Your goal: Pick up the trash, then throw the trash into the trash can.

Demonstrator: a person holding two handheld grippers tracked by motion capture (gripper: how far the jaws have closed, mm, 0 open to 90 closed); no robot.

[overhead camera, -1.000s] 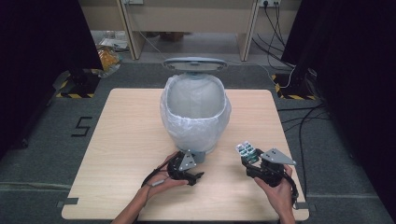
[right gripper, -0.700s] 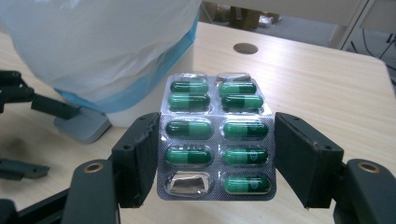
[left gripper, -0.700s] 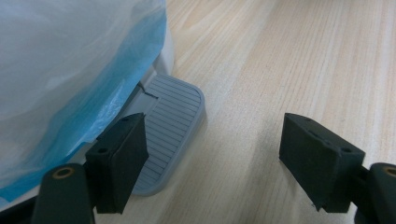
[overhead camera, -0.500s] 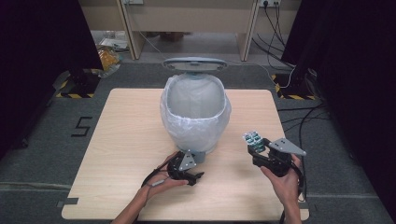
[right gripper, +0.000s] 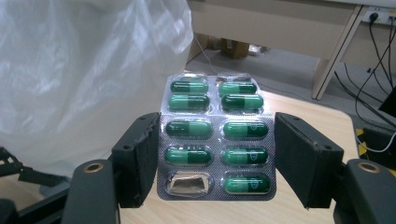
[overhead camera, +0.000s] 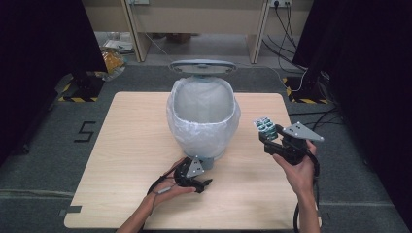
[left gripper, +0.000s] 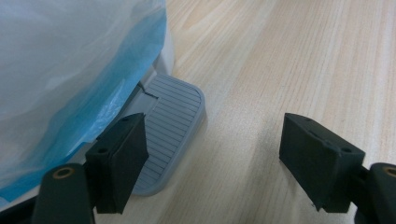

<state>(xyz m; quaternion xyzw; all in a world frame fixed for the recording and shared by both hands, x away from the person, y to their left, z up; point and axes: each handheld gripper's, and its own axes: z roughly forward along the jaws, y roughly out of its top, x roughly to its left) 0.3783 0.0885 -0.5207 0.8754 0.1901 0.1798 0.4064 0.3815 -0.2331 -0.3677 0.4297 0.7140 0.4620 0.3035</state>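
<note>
High view: pedal bin [overhead camera: 204, 116], lined with a translucent bag [overhead camera: 180, 130] and with its lid [overhead camera: 202, 66] raised, stands mid-table [overhead camera: 126, 141]; left gripper [overhead camera: 198, 180] rests low on the wood just before the bin's base; right gripper [overhead camera: 266, 132] is held above the table to the bin's right, a blister pack [overhead camera: 265, 125] at its tip.
Left gripper view: jaws spread wide with nothing between them; one pad [left gripper: 122, 156] lies over the grey ribbed pedal [left gripper: 170, 126], beside the bag [left gripper: 70, 70].
Right gripper view: jaws pinch the blister pack [right gripper: 215, 135] by its two long edges; green capsules fill most pockets, one lower pocket is crushed; the bag [right gripper: 88, 70] hangs at left.
</note>
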